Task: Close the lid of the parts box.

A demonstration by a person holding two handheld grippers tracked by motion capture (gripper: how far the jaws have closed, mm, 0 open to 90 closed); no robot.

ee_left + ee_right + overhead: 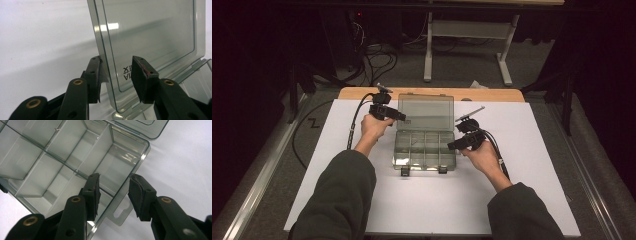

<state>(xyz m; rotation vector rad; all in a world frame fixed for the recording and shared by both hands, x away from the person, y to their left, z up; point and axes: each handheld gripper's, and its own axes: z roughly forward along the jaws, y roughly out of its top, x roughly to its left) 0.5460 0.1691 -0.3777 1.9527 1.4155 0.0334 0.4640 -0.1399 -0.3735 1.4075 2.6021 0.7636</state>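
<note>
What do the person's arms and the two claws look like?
Dark olive-green long sleeves cover both forearms. The left claw and right claw are black, with brass-coloured rivets on the jaw arms, and a black cable trails from each. Each carries a grey plate on top.

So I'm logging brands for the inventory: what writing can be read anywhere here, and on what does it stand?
Clear greenish plastic organiser box lid: dark print near its lower edge, seen reversed and partly hidden behind a tool jaw; only strokes like "XI" and "AI" show, not a readable word.
No other writing is readable.
</note>
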